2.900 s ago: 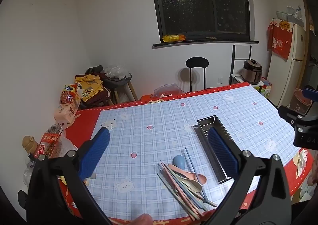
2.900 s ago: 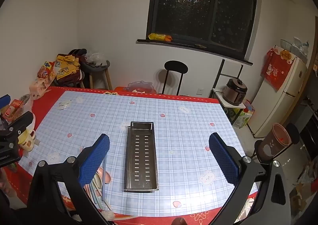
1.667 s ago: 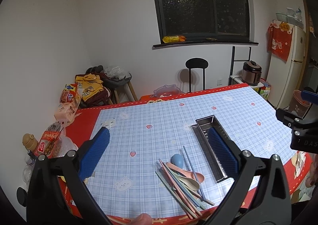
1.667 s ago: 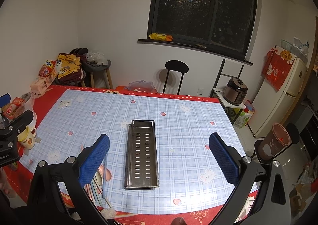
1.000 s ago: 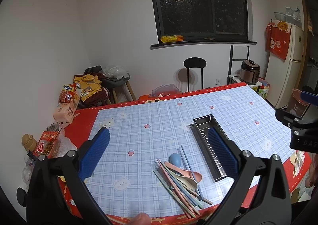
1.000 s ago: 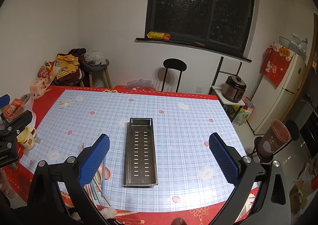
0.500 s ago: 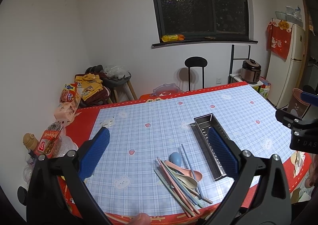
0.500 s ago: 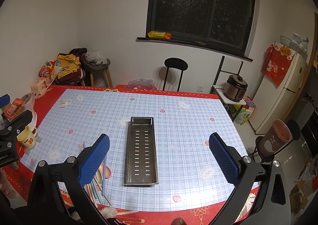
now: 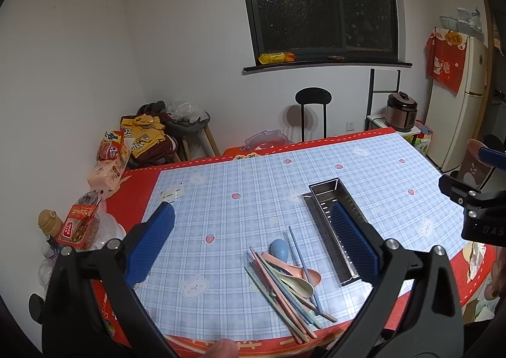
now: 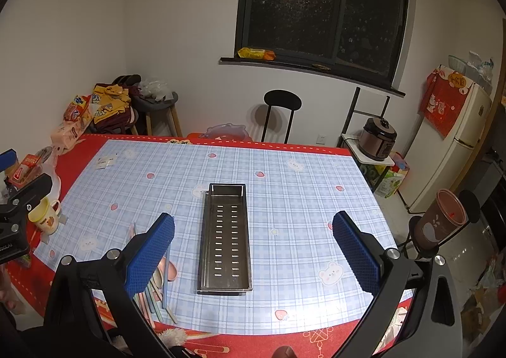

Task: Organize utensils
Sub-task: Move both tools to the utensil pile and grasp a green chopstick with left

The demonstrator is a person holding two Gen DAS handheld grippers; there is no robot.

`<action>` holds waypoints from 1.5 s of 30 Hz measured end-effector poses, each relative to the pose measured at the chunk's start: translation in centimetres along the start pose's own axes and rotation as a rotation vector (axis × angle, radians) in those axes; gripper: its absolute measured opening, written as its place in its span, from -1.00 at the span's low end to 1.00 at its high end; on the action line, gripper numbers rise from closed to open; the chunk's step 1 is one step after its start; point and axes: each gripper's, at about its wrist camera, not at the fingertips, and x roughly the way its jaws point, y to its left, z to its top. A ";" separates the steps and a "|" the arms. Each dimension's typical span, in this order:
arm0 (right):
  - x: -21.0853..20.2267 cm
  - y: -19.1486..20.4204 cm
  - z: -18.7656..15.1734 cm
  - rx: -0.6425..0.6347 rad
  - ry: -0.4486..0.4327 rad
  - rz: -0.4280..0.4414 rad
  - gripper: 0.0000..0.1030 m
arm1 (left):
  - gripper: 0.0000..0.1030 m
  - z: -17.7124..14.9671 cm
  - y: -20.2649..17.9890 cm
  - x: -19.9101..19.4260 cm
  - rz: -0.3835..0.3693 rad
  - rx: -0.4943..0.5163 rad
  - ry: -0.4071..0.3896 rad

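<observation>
A pile of pastel spoons and chopsticks [image 9: 286, 275] lies near the table's front edge; in the right wrist view it [image 10: 159, 282] is partly hidden behind my left finger. A long perforated steel tray [image 10: 225, 236] lies empty to its right, and also shows in the left wrist view [image 9: 330, 220]. My left gripper [image 9: 249, 242] is open and empty, held above the table over the pile. My right gripper [image 10: 253, 250] is open and empty, above the tray.
The table carries a blue plaid cloth [image 10: 300, 200] with a red border. A yellow mug [image 10: 44, 215] and snack packets [image 9: 80, 219] sit at the left edge. A brown cup [image 10: 439, 222] stands right of the table. A black chair [image 10: 281, 105] is behind it.
Both grippers have drifted only slightly; the view barely shifts. Both stay open and empty. The utensils and tray have not moved.
</observation>
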 end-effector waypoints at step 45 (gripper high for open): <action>19.6 7.7 -6.9 -0.138 0.485 0.500 -0.28 | -0.18 -18.8 5.4 20.0 -0.188 -0.378 0.725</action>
